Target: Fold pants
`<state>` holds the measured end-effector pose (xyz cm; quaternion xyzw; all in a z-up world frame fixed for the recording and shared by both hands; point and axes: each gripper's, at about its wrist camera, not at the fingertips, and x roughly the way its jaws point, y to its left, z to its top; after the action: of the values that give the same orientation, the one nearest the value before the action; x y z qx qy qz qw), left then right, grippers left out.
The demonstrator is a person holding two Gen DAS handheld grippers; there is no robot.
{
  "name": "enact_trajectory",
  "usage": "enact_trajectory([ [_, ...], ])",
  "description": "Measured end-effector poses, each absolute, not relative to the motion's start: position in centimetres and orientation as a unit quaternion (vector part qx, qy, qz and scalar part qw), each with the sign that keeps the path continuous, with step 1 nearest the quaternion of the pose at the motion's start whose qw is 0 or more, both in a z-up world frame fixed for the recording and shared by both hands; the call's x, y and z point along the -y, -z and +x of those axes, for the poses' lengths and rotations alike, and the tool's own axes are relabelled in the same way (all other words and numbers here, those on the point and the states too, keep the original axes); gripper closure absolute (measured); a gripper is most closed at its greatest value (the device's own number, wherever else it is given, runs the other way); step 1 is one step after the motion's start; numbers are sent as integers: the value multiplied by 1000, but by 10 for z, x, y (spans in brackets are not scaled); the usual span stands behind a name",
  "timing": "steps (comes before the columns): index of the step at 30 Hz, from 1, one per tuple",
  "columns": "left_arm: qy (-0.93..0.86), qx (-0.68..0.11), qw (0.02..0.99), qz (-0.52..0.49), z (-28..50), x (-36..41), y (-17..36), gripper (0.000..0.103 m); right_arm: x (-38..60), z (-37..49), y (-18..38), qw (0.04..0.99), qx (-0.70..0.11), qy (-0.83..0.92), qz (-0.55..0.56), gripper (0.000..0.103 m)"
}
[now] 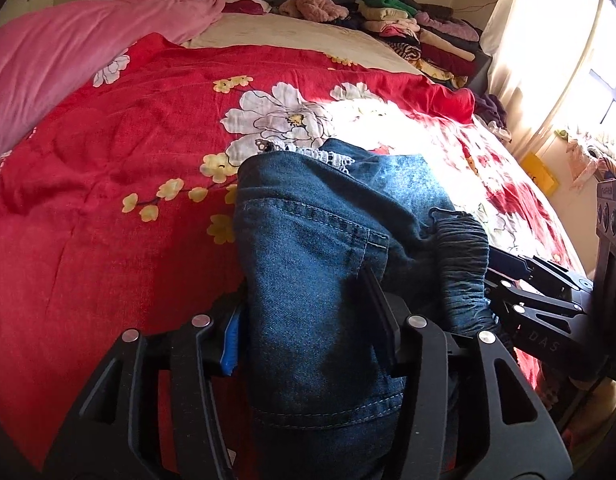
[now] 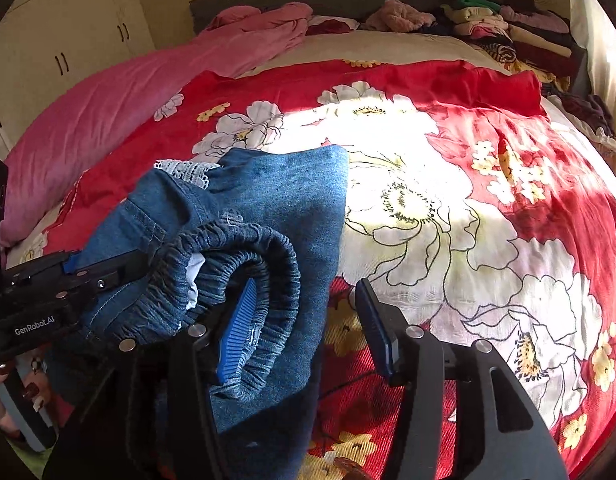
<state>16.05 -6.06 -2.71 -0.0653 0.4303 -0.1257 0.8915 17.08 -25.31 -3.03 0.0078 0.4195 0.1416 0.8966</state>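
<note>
left wrist view — jeans [image 1: 308,240] on red floral bedspread [image 1: 107,200], left fingers [image 1: 227,340] and right fingers [image 2: 372,320] parted, gripping nothing.

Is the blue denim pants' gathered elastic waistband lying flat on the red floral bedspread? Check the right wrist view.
No: the gathered elastic waistband is bunched and draped over one of the right gripper's fingers.

One pair of jeans [image 1: 308,248] lies bunched between the fingers of the left gripper [image 1: 303,316]. Two grippers in all: the right gripper [image 2: 303,324] sits just right of the left one, its left finger against the waistband. One red floral quilt [image 2: 488,152] spreads ahead of both. One pink blanket [image 1: 47,52] lies far left. One heap of folded clothes [image 1: 424,36] sits far ahead, to the right. One hand [image 2: 11,392] shows at lower left.
</note>
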Motion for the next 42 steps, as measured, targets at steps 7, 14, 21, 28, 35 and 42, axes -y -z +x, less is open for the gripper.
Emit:
enact_trajectory([
  [7, 125, -429, 891, -72, 157, 59, 28, 58, 252, 164, 26, 904, -408, -130, -3, 42],
  [14, 126, -423, 894, -75, 147, 57, 18, 53, 253, 143, 6, 919, -373, -124, -17, 31],
  [21, 123, -394, 908, -71, 125, 52, -10, 19, 254, 108, -27, 944, -307, -115, -33, 15],
  [28, 113, -370, 920, -59, 93, 51, -31, 10, 263, 72, -51, 955, -271, -118, -14, 5],
  [35, 105, -338, 933, -59, 58, 45, -48, 9, 266, 42, -65, 956, -262, -131, -1, 5],
  [42, 103, -337, 934, -65, 27, 44, -45, 9, 264, 14, -60, 954, -267, -137, -9, 5],
])
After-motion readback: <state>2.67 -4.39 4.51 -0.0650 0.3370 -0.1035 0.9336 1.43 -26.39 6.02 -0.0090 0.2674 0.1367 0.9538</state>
